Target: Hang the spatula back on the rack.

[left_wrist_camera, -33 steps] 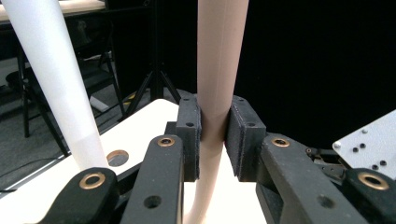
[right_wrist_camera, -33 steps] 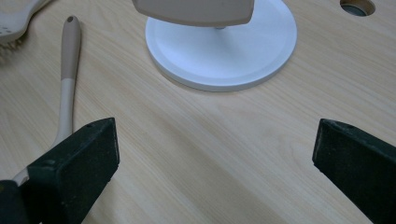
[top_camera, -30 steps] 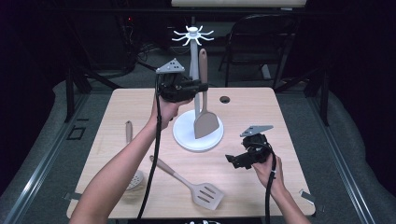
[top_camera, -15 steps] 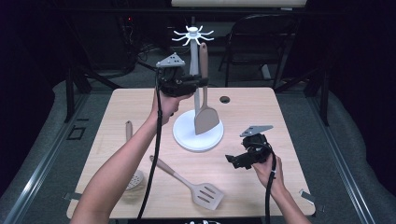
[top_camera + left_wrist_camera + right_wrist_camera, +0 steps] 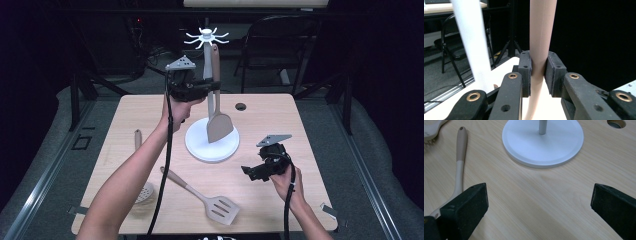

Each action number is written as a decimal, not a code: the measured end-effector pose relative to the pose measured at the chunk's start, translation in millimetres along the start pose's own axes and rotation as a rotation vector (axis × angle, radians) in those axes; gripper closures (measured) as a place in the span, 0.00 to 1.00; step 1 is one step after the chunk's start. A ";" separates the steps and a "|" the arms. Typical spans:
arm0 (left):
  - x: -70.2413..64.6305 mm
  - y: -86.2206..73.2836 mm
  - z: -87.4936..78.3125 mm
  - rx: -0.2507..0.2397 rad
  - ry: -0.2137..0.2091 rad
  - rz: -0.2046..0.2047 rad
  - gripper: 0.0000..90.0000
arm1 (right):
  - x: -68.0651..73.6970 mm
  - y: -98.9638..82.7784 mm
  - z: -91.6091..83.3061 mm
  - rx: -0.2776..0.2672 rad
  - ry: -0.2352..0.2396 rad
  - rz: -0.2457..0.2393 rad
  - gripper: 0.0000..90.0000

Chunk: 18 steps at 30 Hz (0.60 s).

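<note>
Left tongs [image 5: 537, 72] clamp the spatula [image 5: 218, 120] handle beside the white stand [image 5: 212, 145]; right tongs [image 5: 536, 202] gape above the surface [image 5: 300, 130], spatula top cut off.

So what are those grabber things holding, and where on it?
The left gripper clamps the spatula by its handle, beside the white rack. The right gripper is open, holding nothing.

A beige solid spatula [image 5: 218, 107] hangs upright beside the white rack's pole [image 5: 207, 65], blade down above its round base.
</note>
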<state>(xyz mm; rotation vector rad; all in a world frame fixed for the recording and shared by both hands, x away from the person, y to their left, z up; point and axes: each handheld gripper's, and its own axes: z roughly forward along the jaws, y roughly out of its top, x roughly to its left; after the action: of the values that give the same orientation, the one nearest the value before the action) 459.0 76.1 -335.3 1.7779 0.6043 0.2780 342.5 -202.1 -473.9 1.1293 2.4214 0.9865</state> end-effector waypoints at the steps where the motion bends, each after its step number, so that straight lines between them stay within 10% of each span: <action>1: 0.0 0.0 0.0 0.000 0.000 0.000 0.85 | 0.0 0.0 0.0 0.000 0.000 0.000 0.01; 18: 8.1 0.3 5.1 0.008 0.084 0.058 0.85 | 0.2 -0.3 1.2 0.010 -0.005 0.003 0.02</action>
<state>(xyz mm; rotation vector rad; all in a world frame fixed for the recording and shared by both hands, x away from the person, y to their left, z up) 468.4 76.1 -337.4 1.8003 0.6154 0.3921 342.9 -201.6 -475.1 1.1374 2.4237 0.9722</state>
